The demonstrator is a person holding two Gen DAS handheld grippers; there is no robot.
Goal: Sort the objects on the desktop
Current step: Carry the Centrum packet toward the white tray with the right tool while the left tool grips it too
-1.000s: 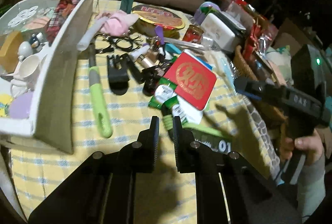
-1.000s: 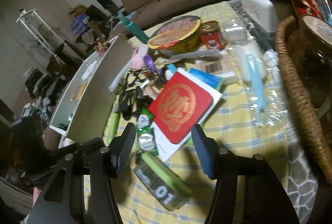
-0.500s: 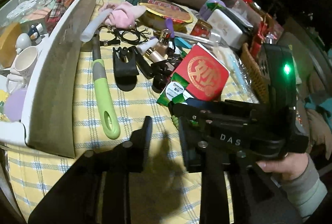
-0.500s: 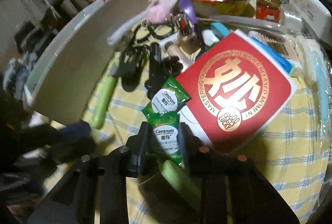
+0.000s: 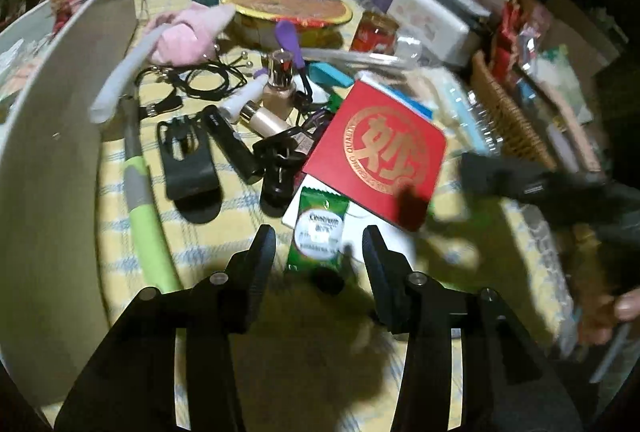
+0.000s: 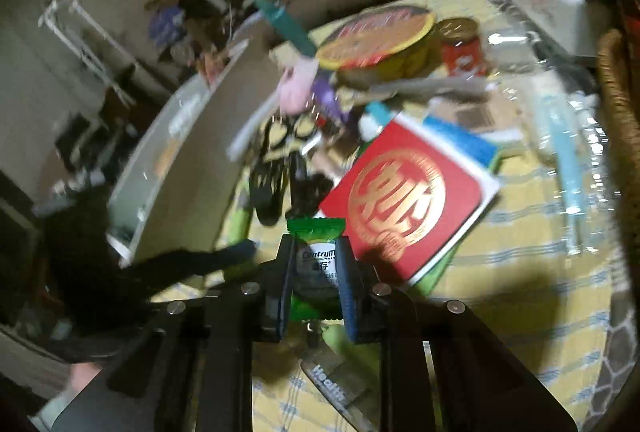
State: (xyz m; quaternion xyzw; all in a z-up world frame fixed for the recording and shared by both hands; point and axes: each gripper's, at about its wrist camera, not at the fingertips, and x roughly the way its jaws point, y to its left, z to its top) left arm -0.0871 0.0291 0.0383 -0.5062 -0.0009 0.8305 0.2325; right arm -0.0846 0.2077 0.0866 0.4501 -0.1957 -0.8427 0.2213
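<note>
The right claw (image 6: pixel 314 270) has just been closing, and its pads now pinch a green Centrum sachet (image 6: pixel 317 264) by its sides. The packet is glossy green with a crimped top edge and a white round label bearing the brand name. It is held just in front of the red booklet (image 6: pixel 404 204), off the yellow checked worktop (image 6: pixel 520 240). The left claw (image 5: pixel 318 252) has just been opening and stands spread, empty. A second green sachet (image 5: pixel 320 232) lies between its fingers, just before the red booklet (image 5: pixel 380 152).
</note>
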